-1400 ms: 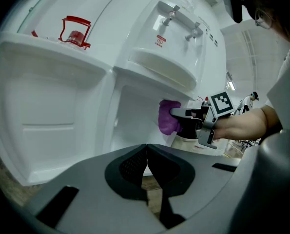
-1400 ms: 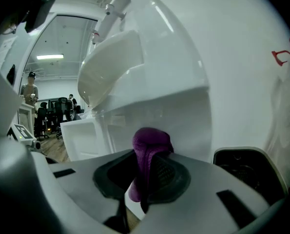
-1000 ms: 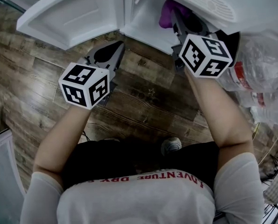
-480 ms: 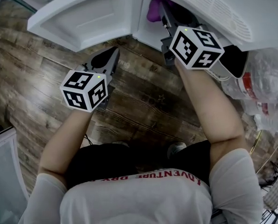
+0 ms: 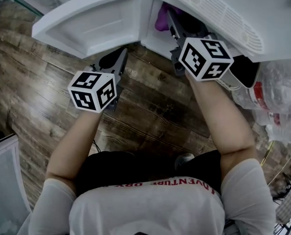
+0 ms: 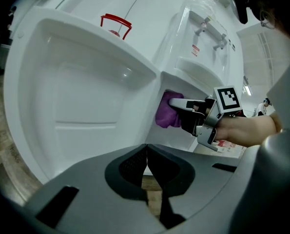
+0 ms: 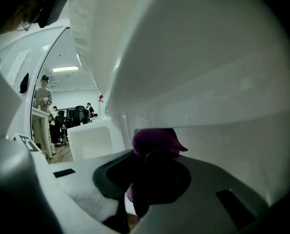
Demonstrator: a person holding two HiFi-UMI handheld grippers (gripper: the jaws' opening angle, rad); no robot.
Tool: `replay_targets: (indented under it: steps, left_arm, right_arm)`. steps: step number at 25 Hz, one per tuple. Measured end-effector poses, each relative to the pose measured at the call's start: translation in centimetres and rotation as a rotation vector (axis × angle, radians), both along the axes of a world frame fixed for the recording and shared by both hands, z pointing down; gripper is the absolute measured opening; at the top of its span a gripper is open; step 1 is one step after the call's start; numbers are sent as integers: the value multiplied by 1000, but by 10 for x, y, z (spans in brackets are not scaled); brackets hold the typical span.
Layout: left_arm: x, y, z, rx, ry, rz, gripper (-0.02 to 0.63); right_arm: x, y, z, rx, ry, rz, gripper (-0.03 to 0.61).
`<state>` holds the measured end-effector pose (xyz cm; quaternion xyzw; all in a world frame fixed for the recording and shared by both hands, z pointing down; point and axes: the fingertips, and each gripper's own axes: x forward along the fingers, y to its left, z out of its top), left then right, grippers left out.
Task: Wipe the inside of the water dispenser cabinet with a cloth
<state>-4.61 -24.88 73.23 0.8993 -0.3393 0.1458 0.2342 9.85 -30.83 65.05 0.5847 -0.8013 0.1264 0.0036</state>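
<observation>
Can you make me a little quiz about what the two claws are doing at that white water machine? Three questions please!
1. True or false: the left claw is holding the purple cloth.
2. Where is the right claw compared with the cabinet? A: far off from it. B: reaching inside it. C: on top of it.
3. Fill the gap: the cabinet door is ____.

Key
1. False. The right claw grips the purple cloth. The left claw is shut on nothing.
2. B.
3. open.
</observation>
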Motion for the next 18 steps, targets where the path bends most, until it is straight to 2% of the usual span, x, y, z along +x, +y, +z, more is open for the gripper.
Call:
replay_targets:
  steps: [7,10,14,18]
  left_arm:
    - [14,-4,-9,23,-18,34,28]
    - [13,6,-21,4,-14,28,28]
    - [9,36,-61,-34,-8,27,28]
    - [7,77,-122,-69,-4,76,28]
  right_arm:
    - [-3,31,21,-82,145,-103,63]
    - [-6,50,20,-111,162,-136,63]
    - [-23,81,4,-168,174,-204,63]
    - [-39,119,-38,-238,145,-264,63]
